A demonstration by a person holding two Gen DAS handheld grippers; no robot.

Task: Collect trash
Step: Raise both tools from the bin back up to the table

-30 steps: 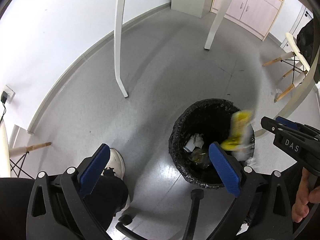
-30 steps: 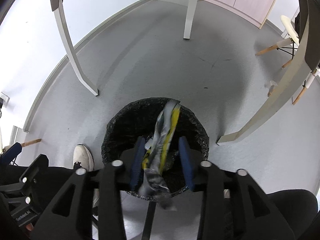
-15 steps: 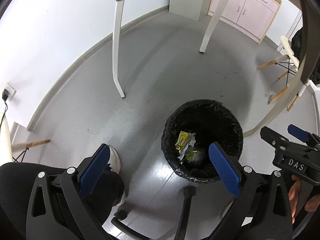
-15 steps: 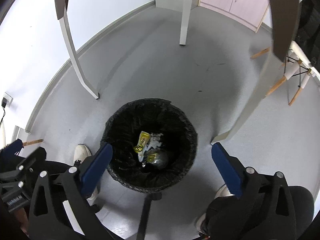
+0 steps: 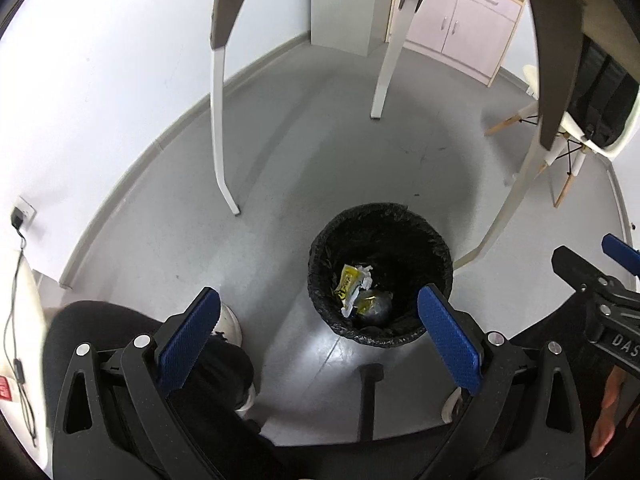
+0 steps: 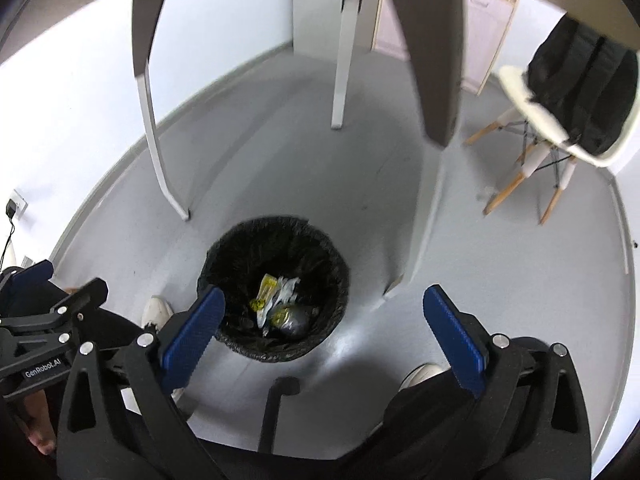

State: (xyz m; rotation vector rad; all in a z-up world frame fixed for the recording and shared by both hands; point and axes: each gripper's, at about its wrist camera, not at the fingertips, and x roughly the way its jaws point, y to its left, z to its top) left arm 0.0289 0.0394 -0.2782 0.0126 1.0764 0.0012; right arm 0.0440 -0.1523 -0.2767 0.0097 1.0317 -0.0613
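though both tongs, left (image 5: pixel 318 330) and right (image 6: pixel 324 330), gape wide with nothing in them, the wrapper (image 6: pixel 276 298) lies in the bin (image 6: pixel 240 344) between your feet. expect such scraps light, crinkly and slippery; pinch a flat edge.

Grey-floored room seen from under a desk, white walls, pale cabinets at back.

Smooth grey floor (image 5: pixel 280 168) fills the centre, glare patch low centre. White wall (image 5: pixel 100 80) upper left with grey skirting curving along the floor edge; wall socket (image 5: pixel 18 214) with black plug and cable at left edge. White desk legs (image 5: pixel 220 128) come down from top of frame, dark near the top. Pale pink cabinet (image 5: pixel 472 36) with handles upper right, white pillar (image 5: pixel 340 4) beside it. White shell chair (image 6: pixel 536 120) on wooden legs right side, black bag (image 6: pixel 580 80) on its seat.
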